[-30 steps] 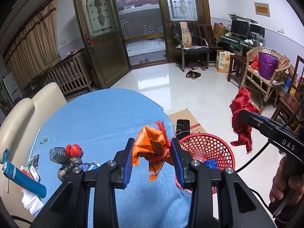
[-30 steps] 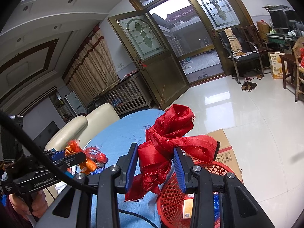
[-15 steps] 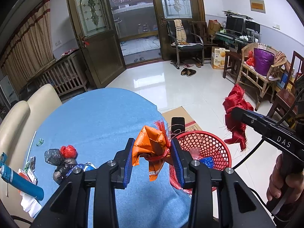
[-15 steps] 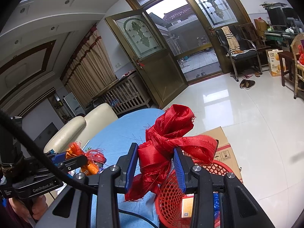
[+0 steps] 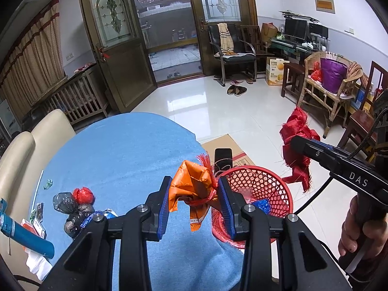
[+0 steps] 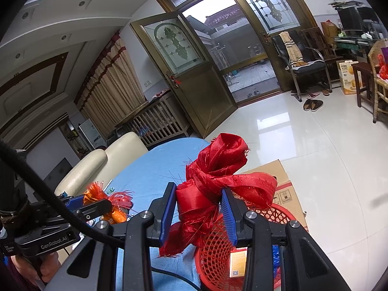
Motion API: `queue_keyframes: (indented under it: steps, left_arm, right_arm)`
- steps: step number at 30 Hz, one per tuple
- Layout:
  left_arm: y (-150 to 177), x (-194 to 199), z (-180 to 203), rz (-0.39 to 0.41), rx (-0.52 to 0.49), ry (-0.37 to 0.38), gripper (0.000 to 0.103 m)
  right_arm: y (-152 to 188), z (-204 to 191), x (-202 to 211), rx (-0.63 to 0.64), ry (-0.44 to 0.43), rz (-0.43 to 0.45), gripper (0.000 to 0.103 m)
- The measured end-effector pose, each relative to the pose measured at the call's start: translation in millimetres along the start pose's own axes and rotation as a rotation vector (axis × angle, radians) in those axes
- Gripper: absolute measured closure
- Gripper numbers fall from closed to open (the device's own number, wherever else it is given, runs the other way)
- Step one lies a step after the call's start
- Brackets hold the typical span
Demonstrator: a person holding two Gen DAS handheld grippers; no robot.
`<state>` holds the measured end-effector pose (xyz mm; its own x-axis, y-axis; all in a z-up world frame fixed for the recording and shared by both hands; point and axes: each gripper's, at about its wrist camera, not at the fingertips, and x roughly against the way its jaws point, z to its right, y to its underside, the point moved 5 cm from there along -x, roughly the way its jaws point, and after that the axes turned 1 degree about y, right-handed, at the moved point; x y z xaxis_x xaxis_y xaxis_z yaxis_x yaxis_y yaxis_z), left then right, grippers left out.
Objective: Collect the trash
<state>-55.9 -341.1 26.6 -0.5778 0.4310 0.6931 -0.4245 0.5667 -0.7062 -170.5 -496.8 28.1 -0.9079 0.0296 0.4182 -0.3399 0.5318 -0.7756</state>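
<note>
My left gripper point(image 5: 195, 192) is shut on a crumpled orange wrapper point(image 5: 191, 184) tied with red string, held above the blue tablecloth point(image 5: 116, 160) just left of a red mesh basket point(image 5: 262, 189). The basket holds a blue scrap and a small box point(image 6: 238, 263). In the right wrist view my right gripper point(image 6: 198, 203) is shut on a bundle of red ribbon point(image 6: 218, 169), held over the basket point(image 6: 218, 254). From the left wrist view the same red ribbon point(image 5: 295, 143) hangs to the right of the basket's rim.
More trash lies on the cloth at the left: a dark bag with a red knot point(image 5: 72, 201), a blue tube point(image 5: 26, 240), small wrappers. Flat cardboard point(image 5: 225, 145) lies on the tiled floor behind the basket. Cream chairs point(image 5: 29, 150) stand at the table's left.
Both grippers keep their hold and nearly the same places. The left wrist view has shifted slightly, with the right gripper and red ribbon a little lower and closer to the basket.
</note>
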Motion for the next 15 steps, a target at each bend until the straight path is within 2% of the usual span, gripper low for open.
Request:
queue_keyframes:
  steps: [15]
  left_arm:
    - [1.1,-15.3,1.1,-0.033,-0.012,0.04,0.064]
  right_arm:
    - [-0.9,11.9,-6.4,-0.046,0.015,-0.022,0.064]
